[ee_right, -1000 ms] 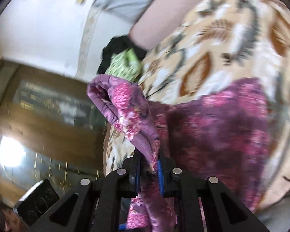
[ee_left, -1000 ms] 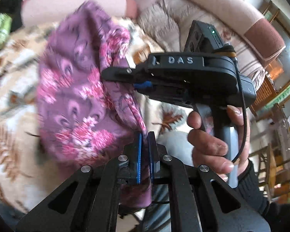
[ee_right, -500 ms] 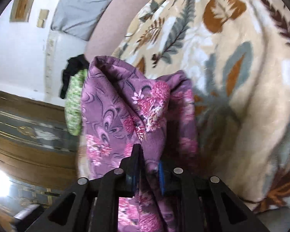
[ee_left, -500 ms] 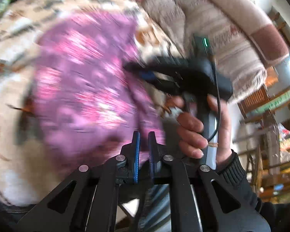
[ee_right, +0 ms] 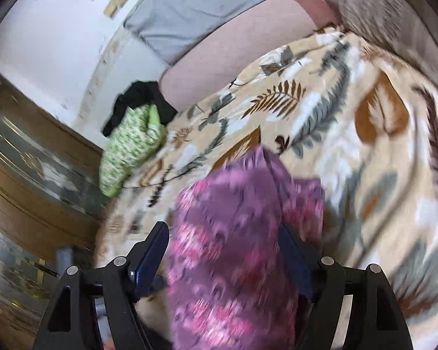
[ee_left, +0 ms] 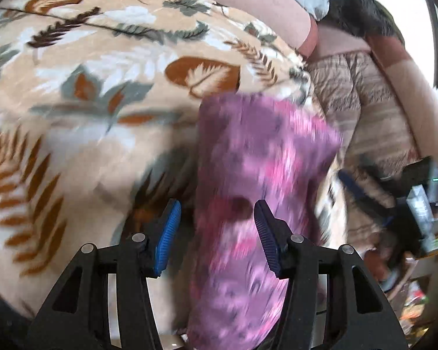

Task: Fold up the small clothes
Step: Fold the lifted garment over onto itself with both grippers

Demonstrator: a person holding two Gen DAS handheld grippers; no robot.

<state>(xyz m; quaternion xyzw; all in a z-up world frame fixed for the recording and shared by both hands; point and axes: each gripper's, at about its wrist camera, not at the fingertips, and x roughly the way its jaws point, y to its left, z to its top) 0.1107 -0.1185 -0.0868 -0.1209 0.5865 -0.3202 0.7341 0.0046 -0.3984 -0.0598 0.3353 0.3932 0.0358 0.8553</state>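
The purple floral garment (ee_left: 257,192) lies on the leaf-patterned blanket (ee_left: 87,93), folded into a long narrow strip – it looks blurred in both views. In the left wrist view the garment runs from the middle of the blanket down to the lower edge of the picture, and it passes between the two blue pads of the left hand-held gripper (ee_left: 216,233). This hand-held gripper is spread wide: the left pad (ee_left: 168,236) stands over the blanket just beside the garment, and the right pad (ee_left: 267,239) is over the cloth itself. The pads do not pinch the garment.

The right hand-held gripper (ee_right: 224,262) is also spread apart. In its own view the garment fills the gap between the fingers, and the cloth covers a part of the right finger, so it cannot be told if that finger touches it. From the left wrist view this same hand-held gripper (ee_left: 362,195) is seen blurred to the right of the garment, off the blanket's edge, in front of a striped beige cushion (ee_left: 373,110).

Relative to the garment, a green patterned cloth (ee_right: 131,145) lies well apart at the far left edge of the blanket, with a black cloth (ee_right: 137,99) touching it behind. A pink bolster (ee_right: 236,49) lies along the far side of the blanket, and a grey pillow (ee_right: 201,8) is behind it.
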